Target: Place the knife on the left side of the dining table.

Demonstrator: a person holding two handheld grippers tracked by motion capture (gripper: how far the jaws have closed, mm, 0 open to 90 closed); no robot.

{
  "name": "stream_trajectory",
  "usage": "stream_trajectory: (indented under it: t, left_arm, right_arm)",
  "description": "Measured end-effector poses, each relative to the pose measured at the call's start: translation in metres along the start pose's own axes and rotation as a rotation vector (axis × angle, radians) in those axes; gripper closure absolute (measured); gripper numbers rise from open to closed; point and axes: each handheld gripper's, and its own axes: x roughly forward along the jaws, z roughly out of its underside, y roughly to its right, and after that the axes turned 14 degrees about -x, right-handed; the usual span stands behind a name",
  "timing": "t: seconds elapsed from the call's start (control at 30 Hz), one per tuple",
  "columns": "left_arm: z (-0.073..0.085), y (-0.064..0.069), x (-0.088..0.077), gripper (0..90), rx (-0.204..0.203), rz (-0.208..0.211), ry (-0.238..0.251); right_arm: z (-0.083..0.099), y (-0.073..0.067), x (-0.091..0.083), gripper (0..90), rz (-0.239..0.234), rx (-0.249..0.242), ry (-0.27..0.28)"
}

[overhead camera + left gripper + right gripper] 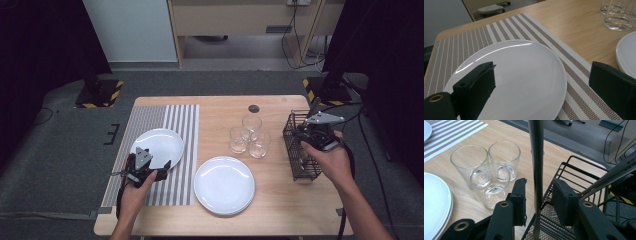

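Black jaws of the right gripper (538,200) stand a little apart on either side of an upright metal utensil handle (536,160); a gap shows between each pad and the handle, so the pads flank it without pressing on it. Its lower end stands inside the black wire basket (584,173), over the mesh floor. Two more metal handles (614,173) lean out of the same basket toward its far right rim. From above, the right hand (330,161) holds this gripper level at the basket's (295,131) near side, close to the table's right edge, forearm entering from the lower right.

Just left of the basket, three empty clear glasses (487,168) stand upright in a tight cluster on the bare wood. Nearer the person, a stack of white plates (224,184) lies on the wooden table (270,210).

Jaws of the left gripper (541,82) stand wide apart, with nothing between them, one over the near part of a single white plate (524,75) and the other beyond its edge. That plate lies empty on the striped placemat (466,40). The left hand (137,182) grips its tool at the plate's near rim, forearm rising from the bottom edge of the high view.
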Motion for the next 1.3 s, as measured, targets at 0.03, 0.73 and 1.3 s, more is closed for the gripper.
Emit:
stream_trajectory:
  t: [0.03, 0.73, 1.3]
  left_arm:
    - [0.0, 0.0, 0.0, 6.2, -0.002, -0.001, 0.002]
    - [-0.002, -0.004, -0.005, 6.2, 0.001, -0.011, 0.012]
    - [-0.001, -0.003, -0.003, 6.2, 0.018, -0.013, 0.001]
  right_arm:
    - [0.0, 0.0, 0.001, 66.5, -0.001, -0.003, -0.003]
    - [-0.001, -0.003, 0.01, 82.1, 0.03, -0.022, -0.031]
    - [0.009, -0.008, -0.005, 82.5, 0.065, -0.009, 0.06]
